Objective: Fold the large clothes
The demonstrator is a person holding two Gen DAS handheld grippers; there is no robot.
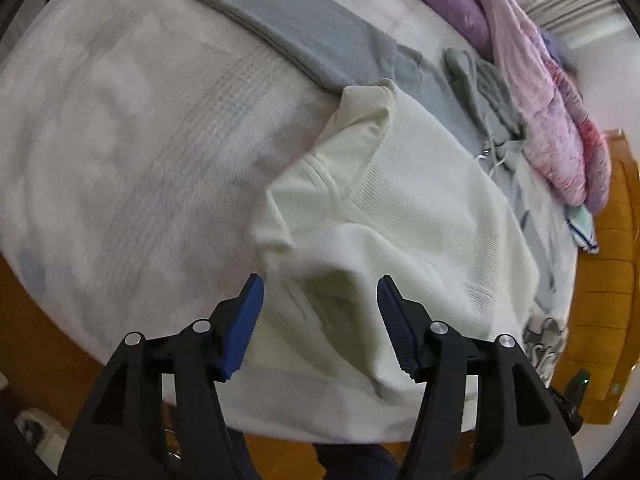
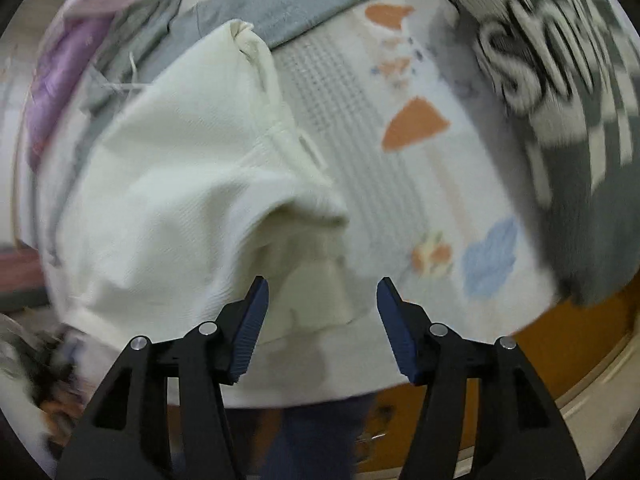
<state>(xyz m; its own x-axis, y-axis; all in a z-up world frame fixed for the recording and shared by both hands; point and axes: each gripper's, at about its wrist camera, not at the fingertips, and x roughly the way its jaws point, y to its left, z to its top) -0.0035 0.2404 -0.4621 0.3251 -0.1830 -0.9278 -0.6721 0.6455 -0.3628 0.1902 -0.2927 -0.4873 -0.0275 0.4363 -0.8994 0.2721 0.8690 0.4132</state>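
Cream garment (image 1: pixel 400 216) lies bunched on the patterned bedsheet (image 1: pixel 120 160), just beside grey clothing (image 1: pixel 304 28). Left gripper (image 1: pixel 320 292) and right gripper (image 2: pixel 322 296) hover over it, jaws apart, gripping nothing.

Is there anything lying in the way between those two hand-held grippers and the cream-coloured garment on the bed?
Nothing visible. The left hand-held gripper and the right hand-held gripper both stand open right above the cream garment, with no other item in between. The grey clothing lies beyond it, partly under its far edge.
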